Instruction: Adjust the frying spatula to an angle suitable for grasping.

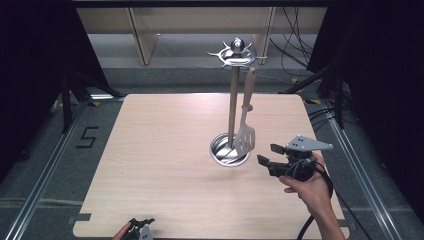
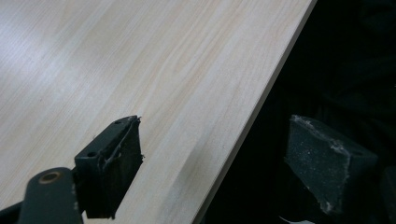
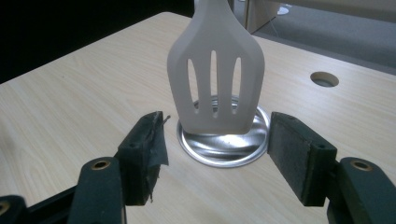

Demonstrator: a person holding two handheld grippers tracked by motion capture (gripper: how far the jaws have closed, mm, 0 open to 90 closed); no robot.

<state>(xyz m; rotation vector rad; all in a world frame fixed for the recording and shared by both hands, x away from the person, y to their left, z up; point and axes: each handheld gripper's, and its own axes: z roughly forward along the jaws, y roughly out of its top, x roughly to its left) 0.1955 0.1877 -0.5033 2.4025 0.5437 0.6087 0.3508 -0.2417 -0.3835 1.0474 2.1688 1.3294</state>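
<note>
— Listing item one: what hung where?

— Slotted spatula (image 1: pixel 245 131), pale, hung by its handle from a hook on the crown of the metal utensil stand (image 1: pixel 233 75). Its blade dangled just above the stand's round base dish (image 1: pixel 220 152), at about four o'clock from the centre of the wooden table (image 1: pixel 165 165).

— Item two, the grippers?

— Right gripper (image 1: pixel 267 154), held in the person's right hand (image 1: pixel 310 187), sat at roughly three o'clock from the dish, just beside it and pointed at the blade. Jaws stood wide apart with nothing between them; in the right gripper view the blade (image 3: pixel 215 65) hung ahead of the gap, not touched. Left gripper (image 1: pixel 140 228) rested at the table's six o'clock edge, jaws likewise spread and empty, one over the wood, one past the rim (image 2: pixel 261 107).

— Handling notes?

— Judged light, probably plastic or silicone, so fairly stiff in the handle and somewhat flexible at the blade. Hanging free, it would likely swing when nudged. The smooth surface may slip. Best hold, I reckoned: the narrow neck or lower handle above the slots, pinched across its flat faces, then lifted clear of the hook.
</note>
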